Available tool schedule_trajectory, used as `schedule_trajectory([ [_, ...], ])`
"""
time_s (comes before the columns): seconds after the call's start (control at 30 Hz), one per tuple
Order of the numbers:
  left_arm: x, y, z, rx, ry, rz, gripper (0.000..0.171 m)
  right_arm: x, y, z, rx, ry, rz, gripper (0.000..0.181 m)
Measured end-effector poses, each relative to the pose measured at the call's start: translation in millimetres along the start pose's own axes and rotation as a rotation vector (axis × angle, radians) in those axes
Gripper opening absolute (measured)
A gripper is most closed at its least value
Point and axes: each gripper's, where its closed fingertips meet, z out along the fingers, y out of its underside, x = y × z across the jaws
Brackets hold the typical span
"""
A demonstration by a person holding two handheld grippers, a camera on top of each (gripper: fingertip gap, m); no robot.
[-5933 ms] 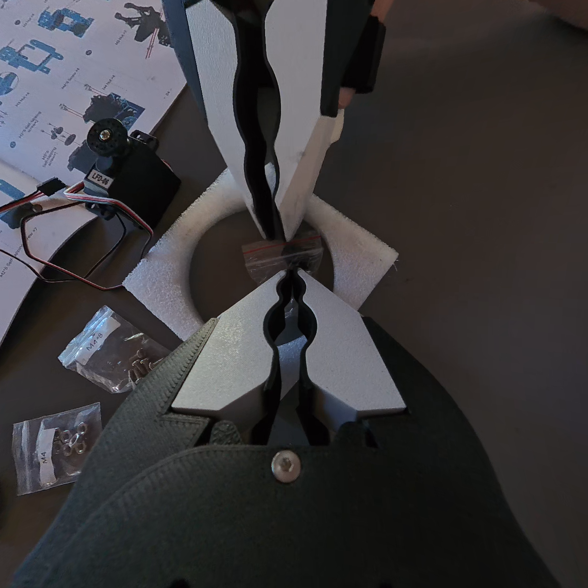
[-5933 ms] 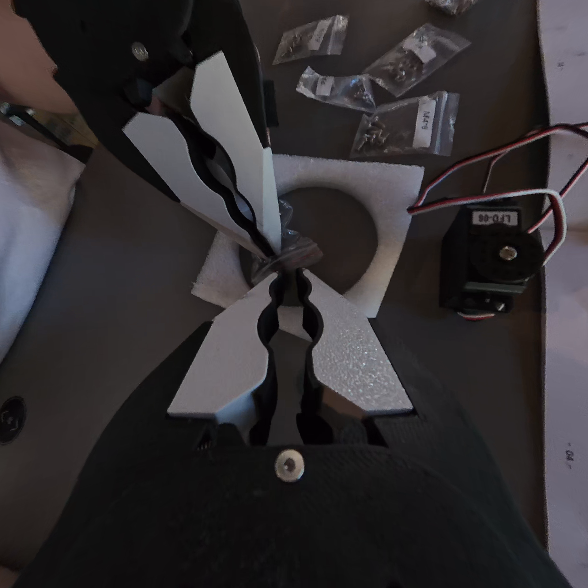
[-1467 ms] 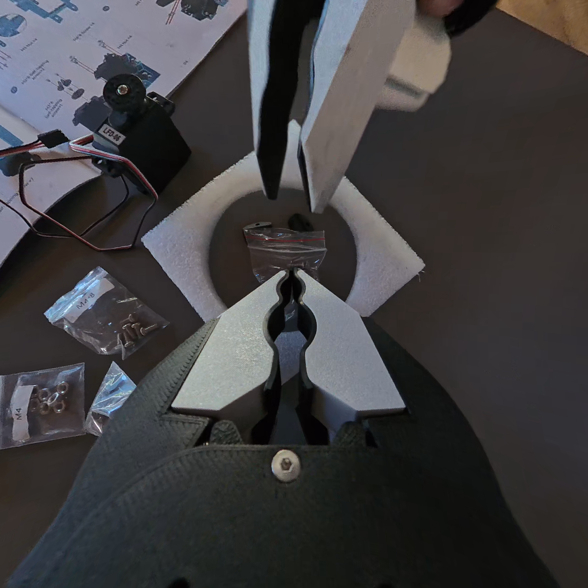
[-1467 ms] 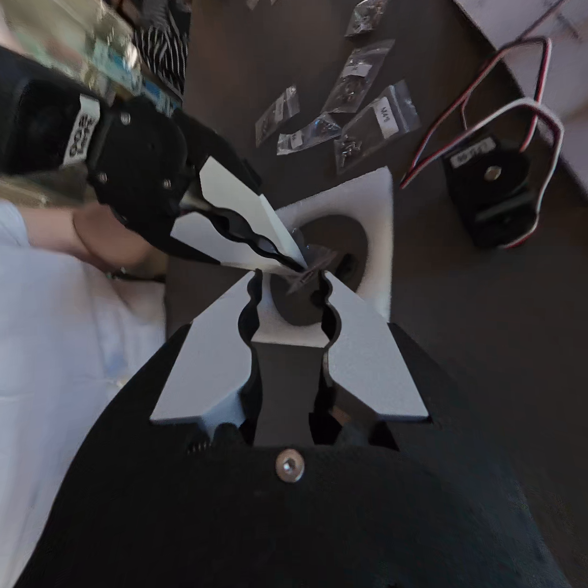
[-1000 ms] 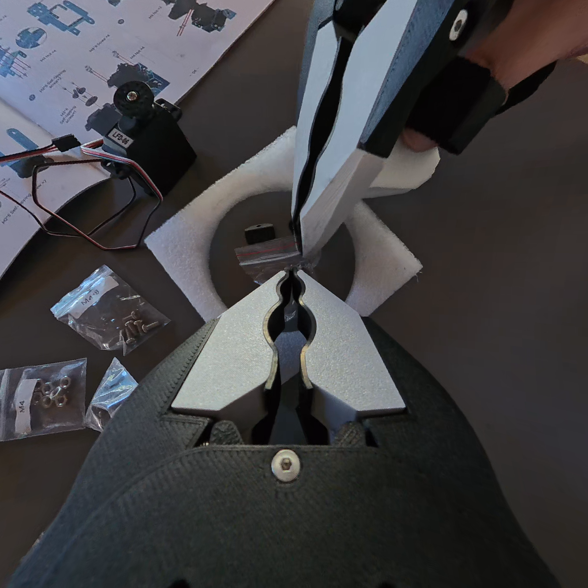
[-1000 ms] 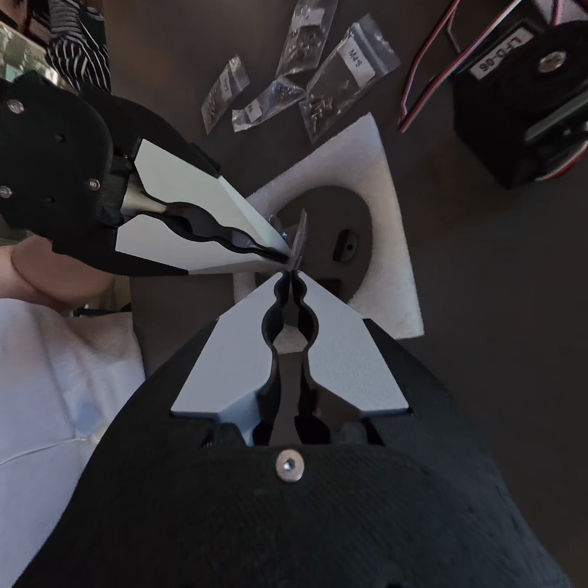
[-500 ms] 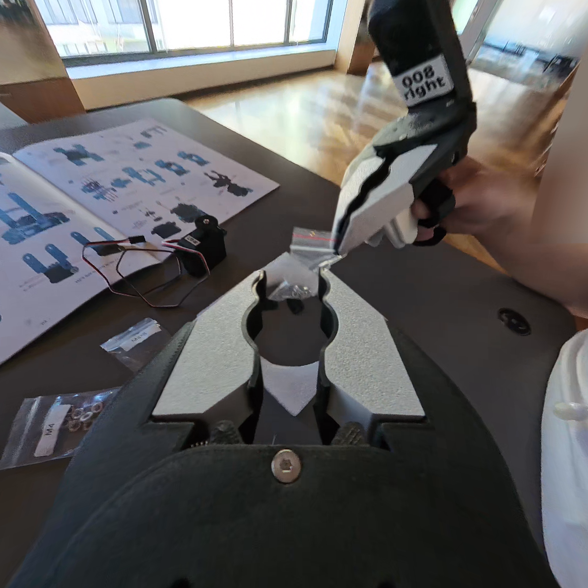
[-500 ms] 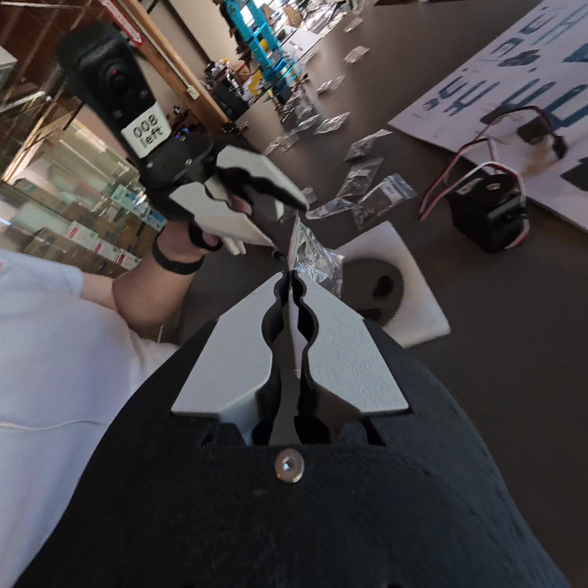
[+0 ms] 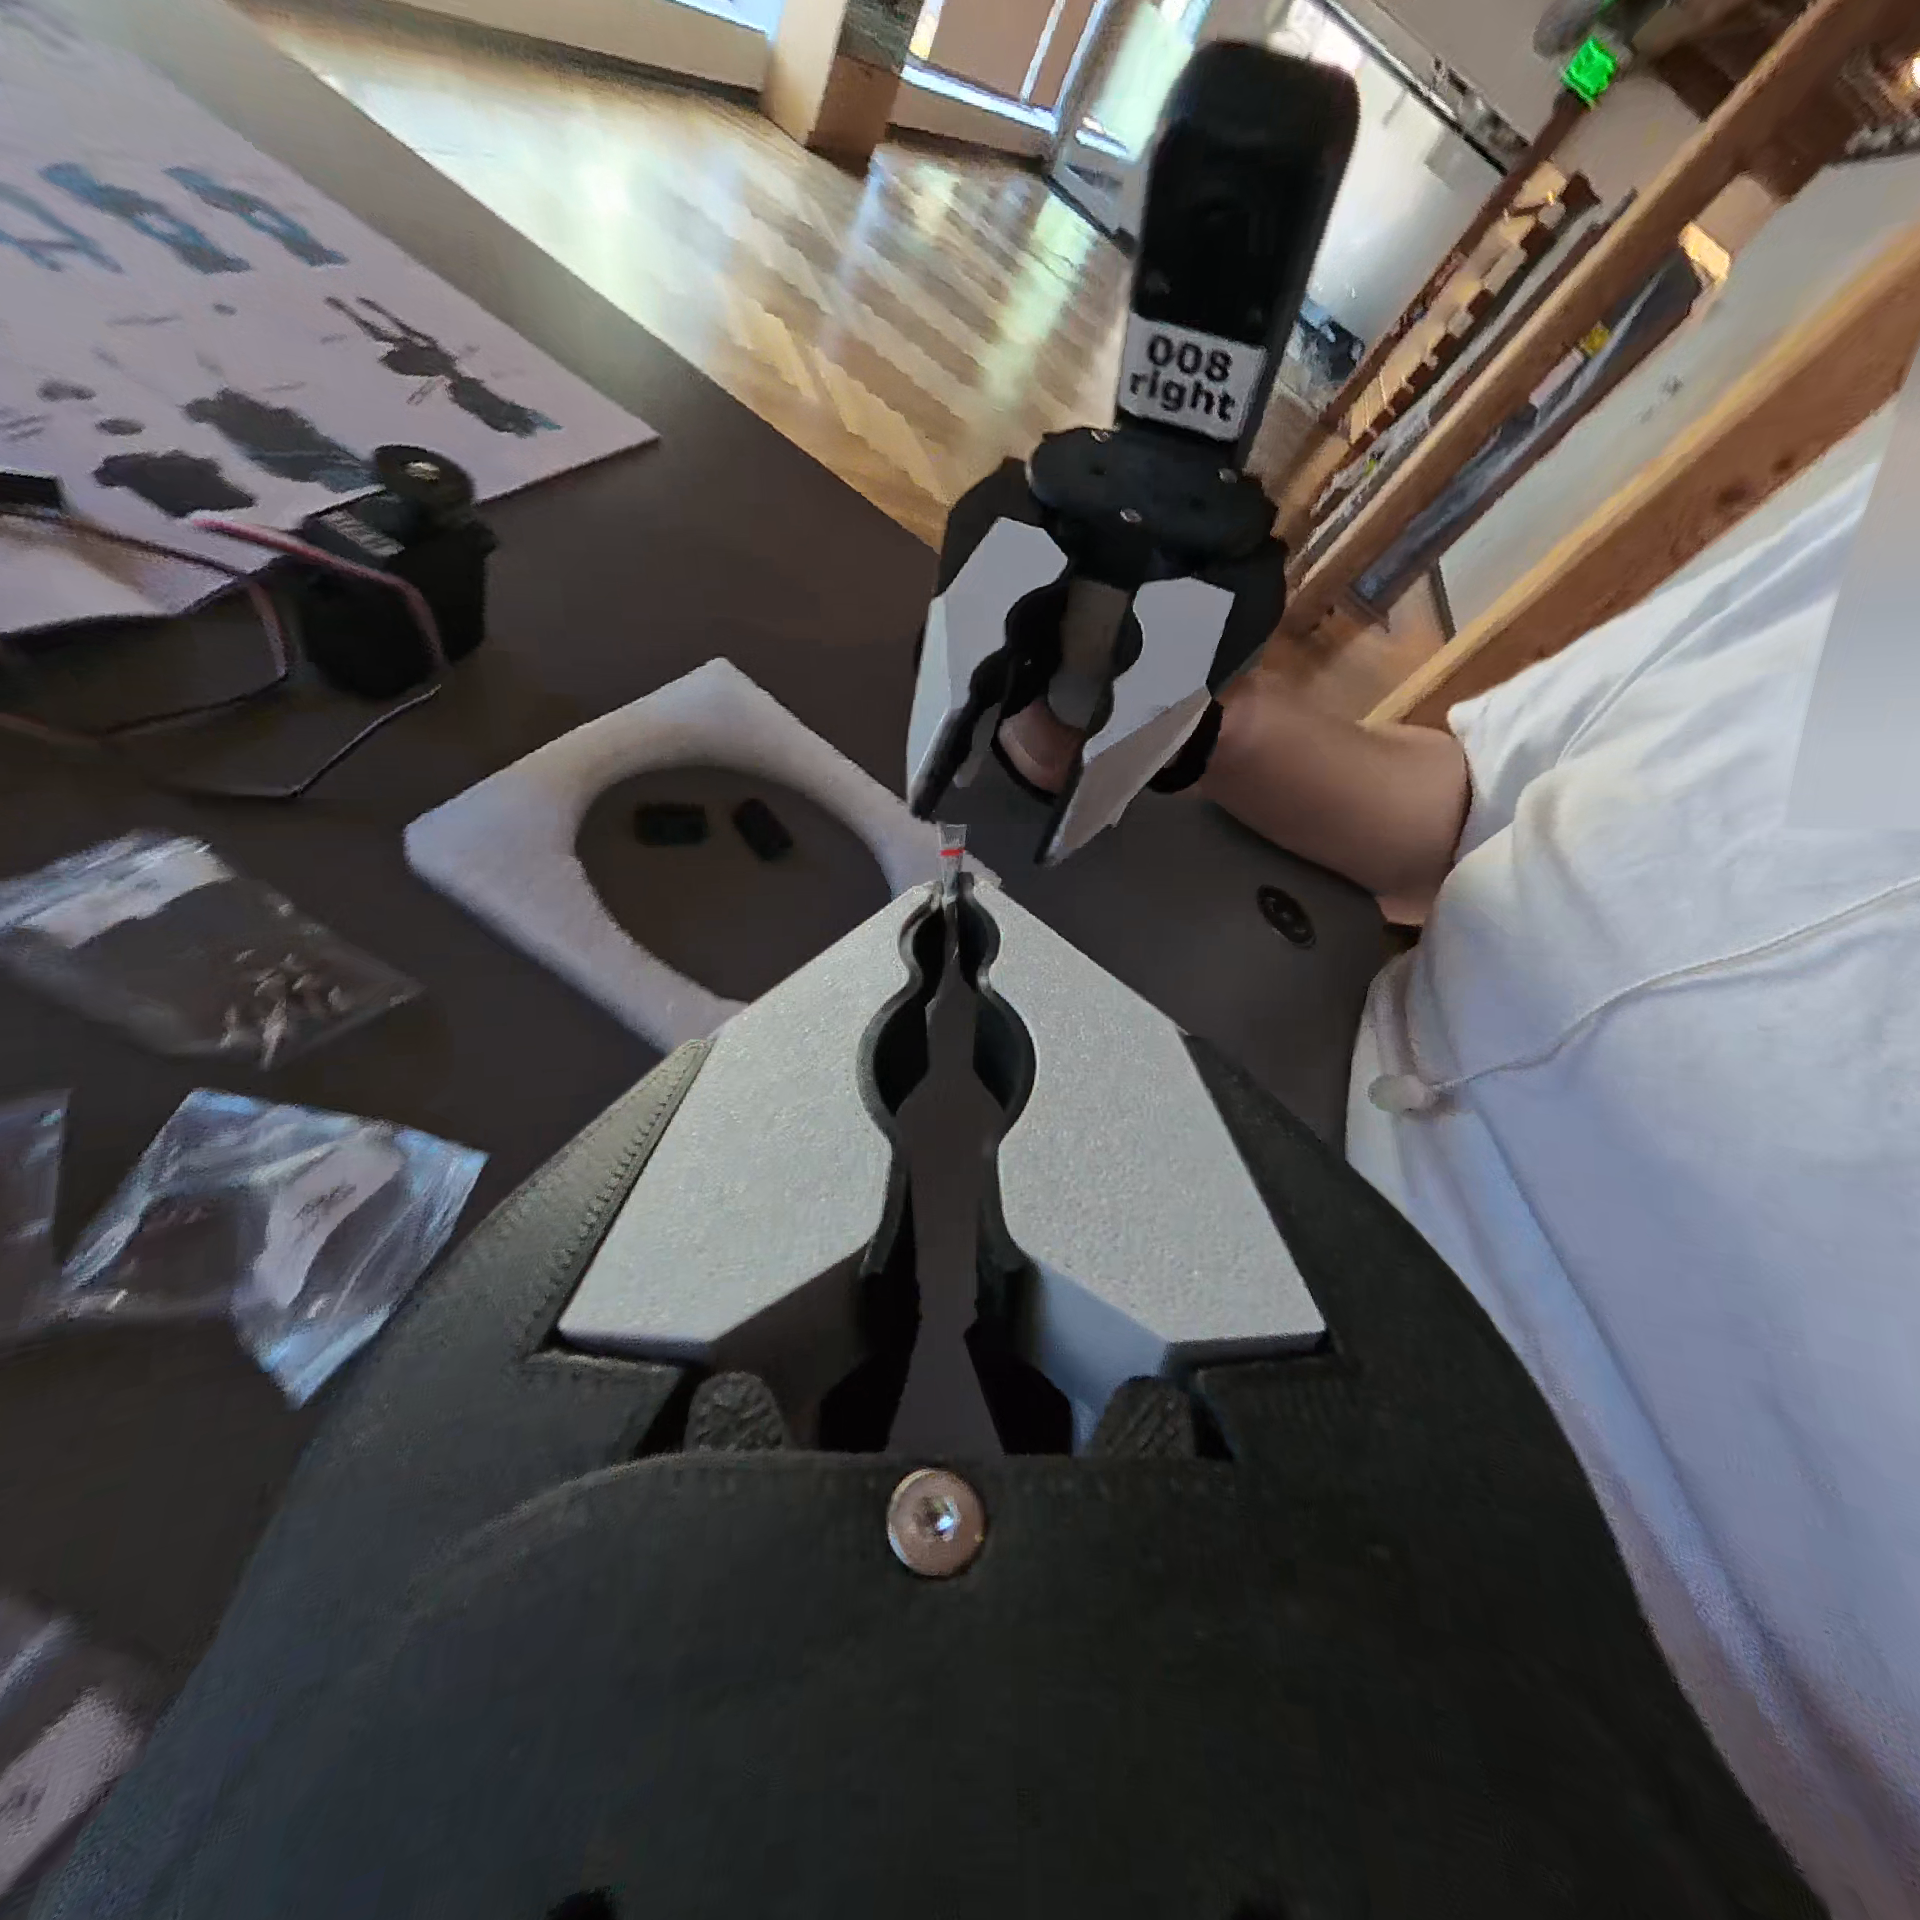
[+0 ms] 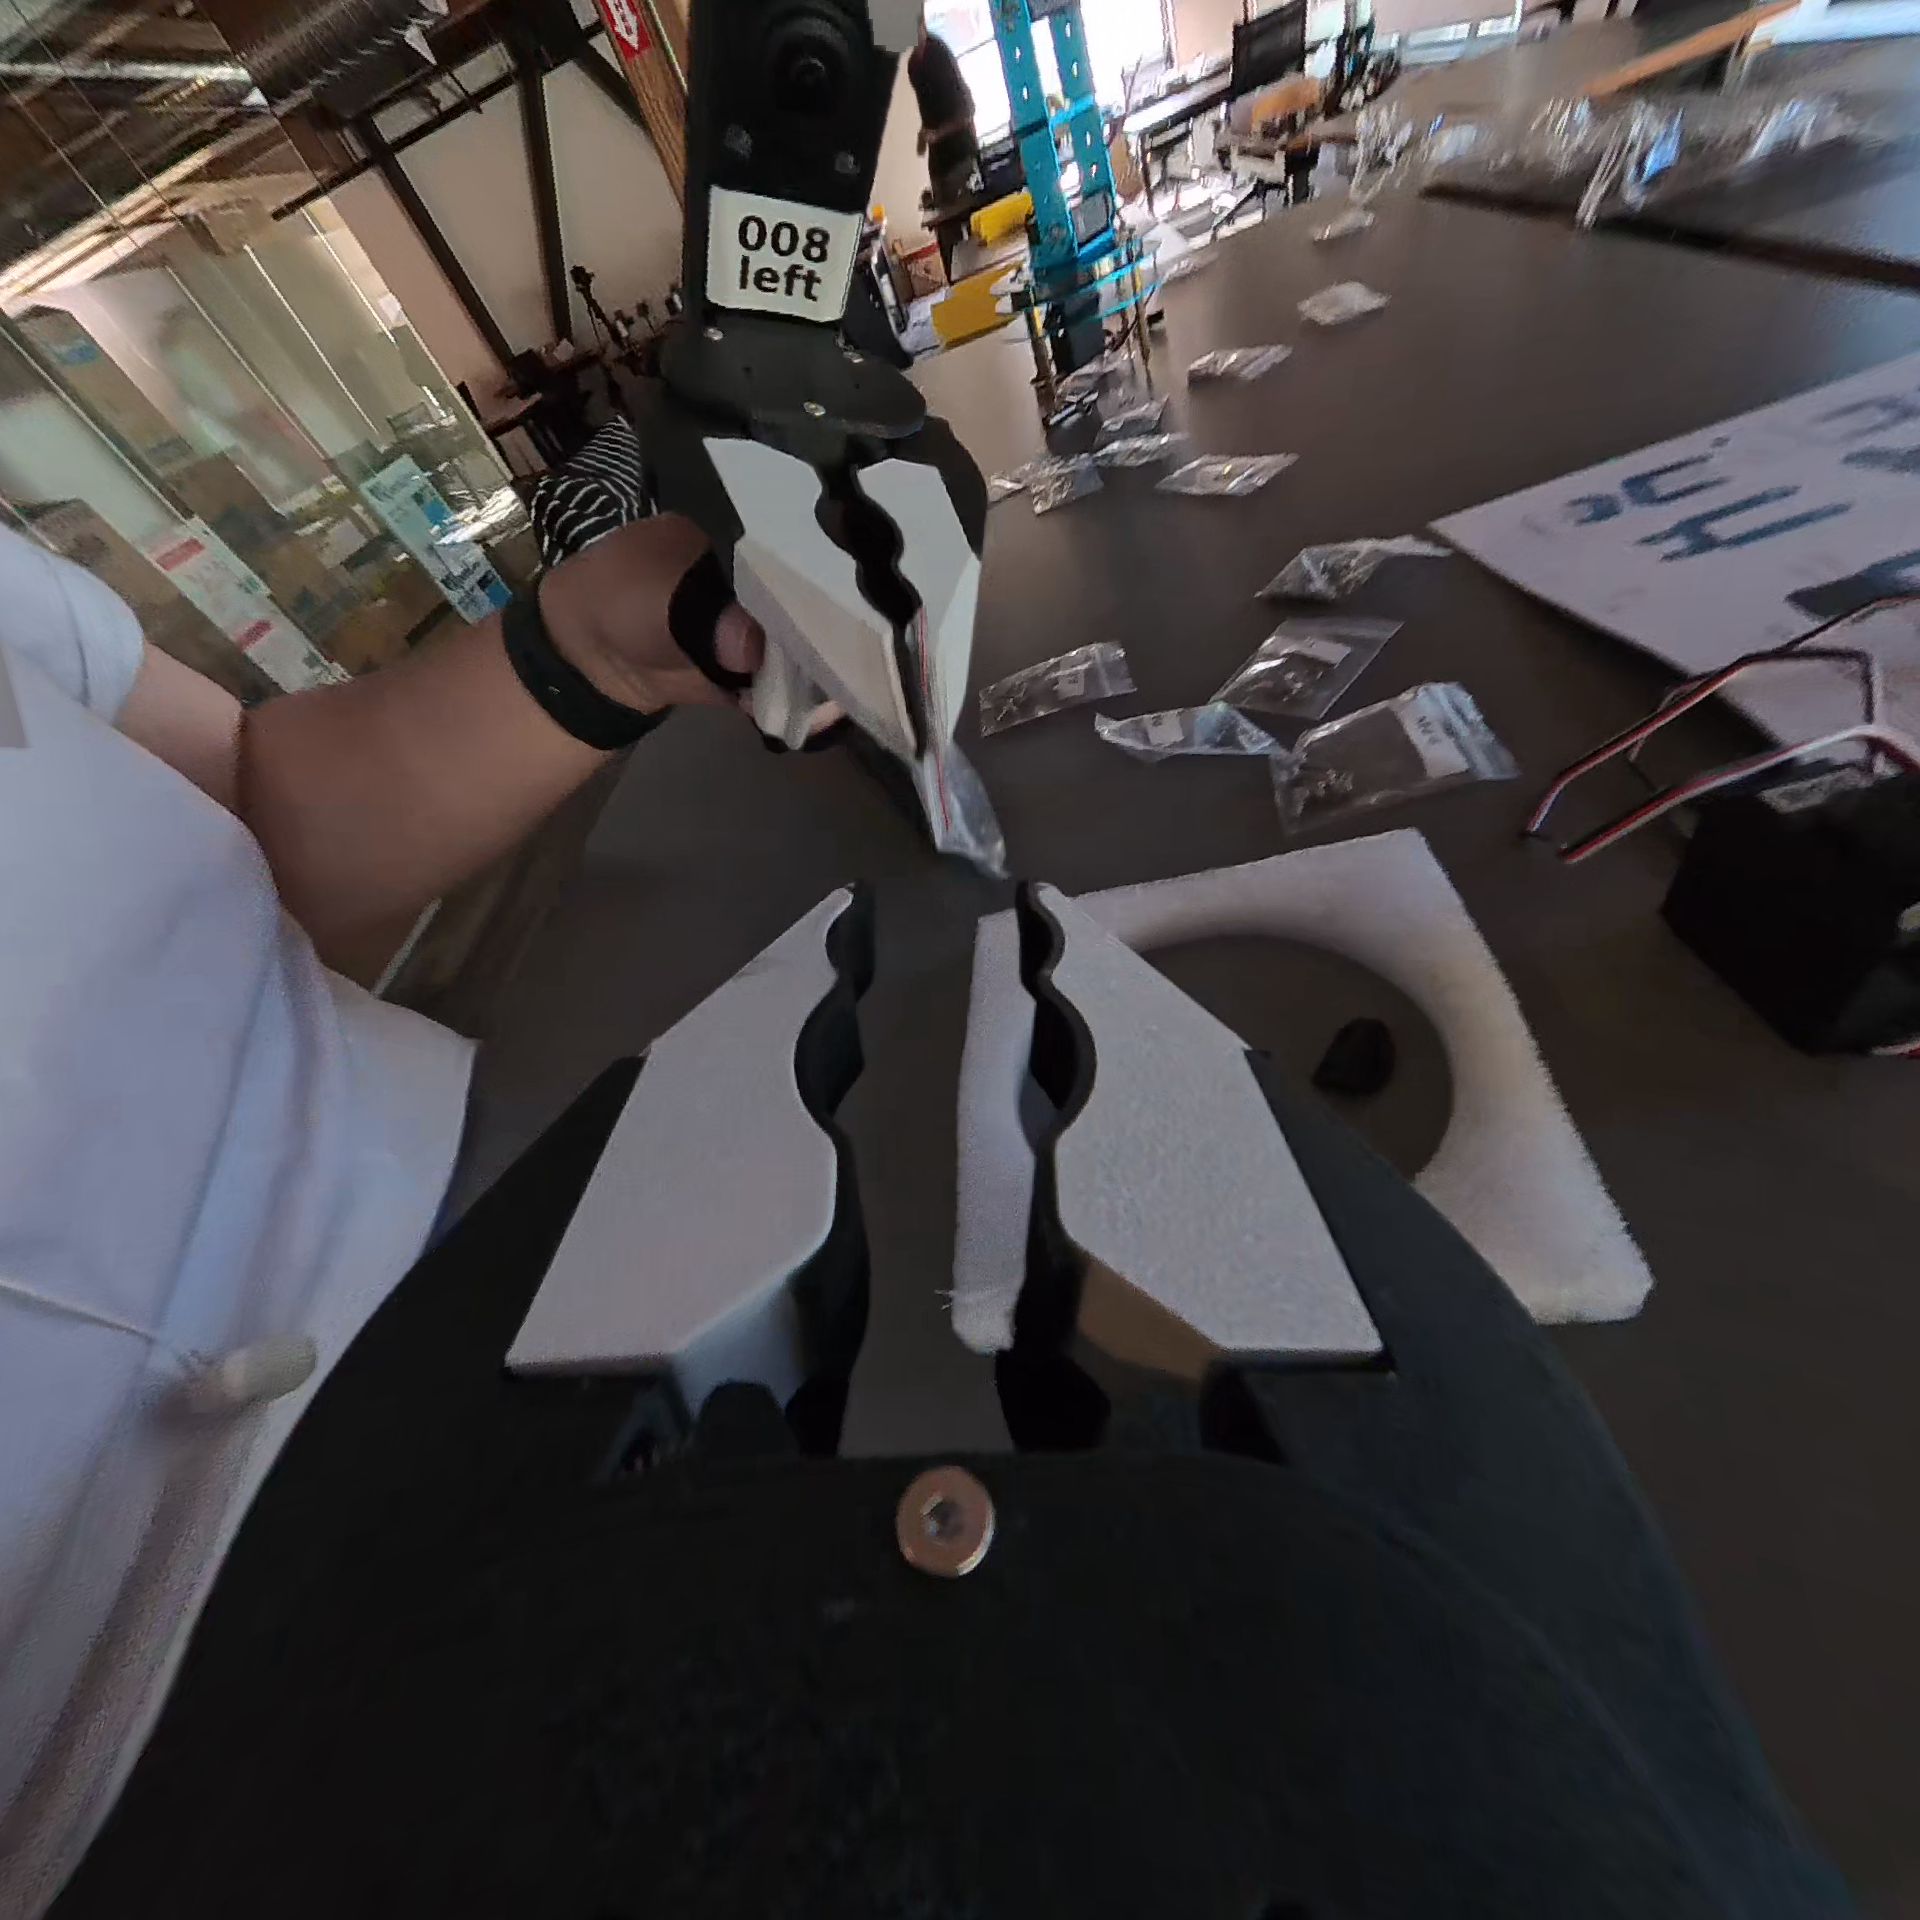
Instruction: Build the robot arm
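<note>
My left gripper (image 9: 948, 902) is shut on the edge of a small clear zip bag (image 9: 950, 847) with a red seal line, held above the dark table. In the right wrist view the bag (image 10: 961, 810) hangs from the left gripper (image 10: 928, 740). My right gripper (image 10: 940, 896) is open and empty, with its tips just under the bag's lower end. It also shows in the left wrist view (image 9: 985, 834), facing me with its jaws apart. Below lies a white foam square (image 9: 499, 831) with a round hole. Two small black parts (image 9: 670, 826) lie in the hole.
A black servo (image 9: 395, 592) with red, white and black wires sits left of the foam, on the edge of a printed instruction sheet (image 9: 260, 312). Several clear bags of screws and nuts (image 10: 1392, 748) lie on the table. A person in a white shirt (image 9: 1662, 1039) is at the right. Only a small space, under 4 cm, lies between the two pairs of fingers. From the right gripper's tips to the white foam square (image 9: 499, 831) is close to 10 centimeters. It turns up in the right wrist view (image 10: 1380, 874) as well.
Half a second ago the right gripper held the bag and the left was open. Now the left is shut on the bag and the right has let go and opened.
</note>
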Motion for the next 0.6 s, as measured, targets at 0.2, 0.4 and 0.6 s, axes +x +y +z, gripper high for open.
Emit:
schedule_trajectory([
  [0.2,-6.2,-1.2,-39.5,0.006,-0.095,-0.002,0.000,34.1,-10.4,-10.9,0.026,0.156,-0.060,0.038],
  [0.4,4.6,-9.0,-22.8,-0.007,-0.037,0.011,0.000,8.8,-12.2,-5.4,0.017,-0.018,-0.100,0.040],
  [0.6,9.1,2.5,-14.5,-0.036,-0.063,0.000,0.000,-15.2,5.8,-1.1,-0.056,-0.105,-0.174,0.037],
])
